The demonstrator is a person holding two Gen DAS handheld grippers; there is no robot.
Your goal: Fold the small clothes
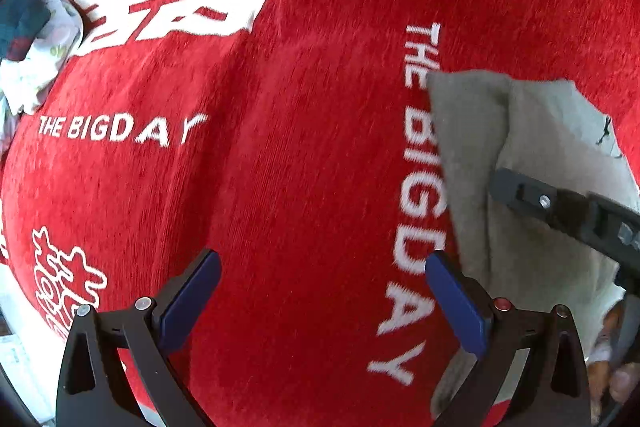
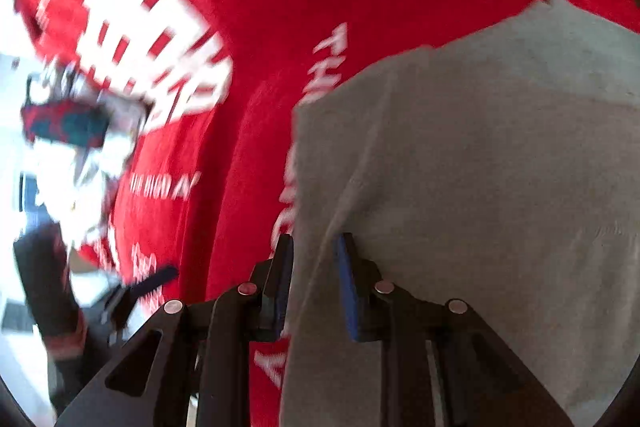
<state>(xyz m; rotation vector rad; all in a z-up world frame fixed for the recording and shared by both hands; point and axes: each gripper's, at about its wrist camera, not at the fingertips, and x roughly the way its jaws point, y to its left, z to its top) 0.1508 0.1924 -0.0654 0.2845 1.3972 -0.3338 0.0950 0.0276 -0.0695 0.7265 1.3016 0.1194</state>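
Observation:
A small grey garment lies partly on a red cloth printed with white letters. My right gripper is shut on the garment's left edge, a fold of grey fabric pinched between its blue pads. In the left wrist view the same grey garment sits at the right, with a finger of the right gripper lying over it. My left gripper points down at the red cloth, open with nothing between its pads; its right pad is just beside the garment's edge.
A heap of other clothes, white patterned and dark teal, lies at the red cloth's left edge and shows blurred as a heap in the right wrist view. A dark sleeve is at that view's lower left.

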